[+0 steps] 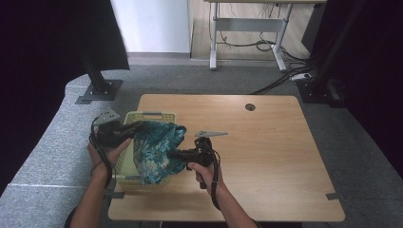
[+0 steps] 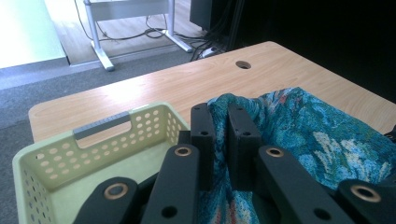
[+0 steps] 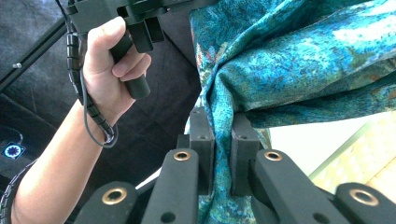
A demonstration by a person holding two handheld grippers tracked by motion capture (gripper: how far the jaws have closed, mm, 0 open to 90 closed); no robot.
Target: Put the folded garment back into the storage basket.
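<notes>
A: What does the high view show?

B: A person's two hands each hold a black two-jaw tool over a light wooden tabletop (image 1: 266,142). The left tool (image 1: 137,126) and right tool (image 1: 177,153) both pinch a teal floral-patterned cloth (image 1: 157,149), which hangs between them above a pale green perforated plastic basket (image 1: 151,115) at the tabletop's left edge.

A: And the left gripper view?

B: The left tool (image 2: 219,135) has its jaws pressed together on a fold of the cloth (image 2: 308,135). The basket (image 2: 88,161) sits below and to the left, empty where it shows, with a grey handle.

A: The right gripper view?

B: The right tool (image 3: 219,140) clamps a gathered bunch of the cloth (image 3: 299,60), with the other hand (image 3: 109,70) gripping its tool beyond.

A: How should the step go?

B: Probably the cloth is being lowered in. Keep both pinches firm, bring the hands together over the basket's middle, and lower evenly so no edge drapes over the rim.
</notes>
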